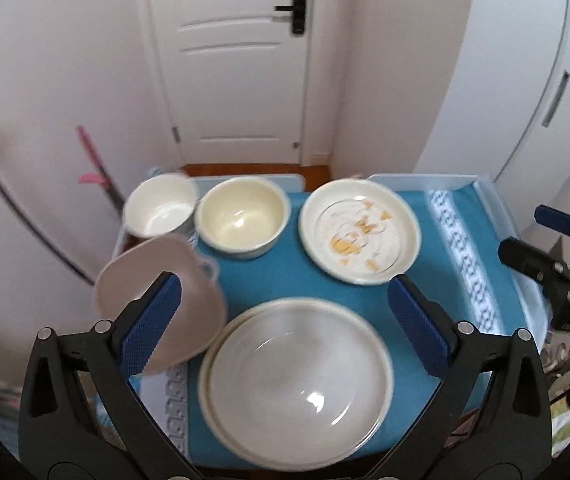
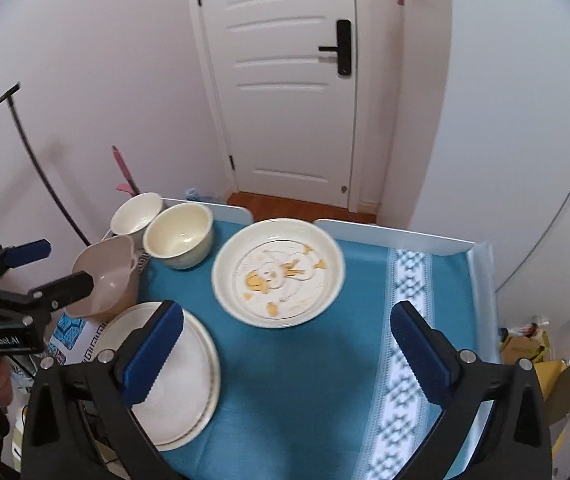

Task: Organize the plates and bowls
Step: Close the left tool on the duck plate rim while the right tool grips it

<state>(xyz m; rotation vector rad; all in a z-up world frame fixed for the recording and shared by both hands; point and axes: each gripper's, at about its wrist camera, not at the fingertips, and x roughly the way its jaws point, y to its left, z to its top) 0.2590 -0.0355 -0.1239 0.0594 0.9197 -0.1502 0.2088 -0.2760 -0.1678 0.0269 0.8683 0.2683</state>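
Observation:
On the blue-clothed table point(image 1: 269, 280) stand a white bowl point(image 1: 161, 204), a cream bowl point(image 1: 243, 216), a cream plate with a yellow duck pattern point(image 1: 361, 230), a beige bowl point(image 1: 161, 300) at the left edge, and a stack of two cream plates point(image 1: 297, 380) at the front. My left gripper point(image 1: 285, 324) is open, hovering above the plate stack. My right gripper point(image 2: 287, 356) is open above the cloth, between the stack point(image 2: 181, 376) and the patterned plate point(image 2: 279, 272). It shows at the right edge of the left wrist view point(image 1: 557, 252).
A white door point(image 1: 237, 60) and wooden floor lie behind the table. The table has raised white edges point(image 2: 397, 234) at the back and right. A pink-handled tool point(image 1: 93, 160) leans on the left wall. Bags point(image 2: 525, 344) sit on the floor at right.

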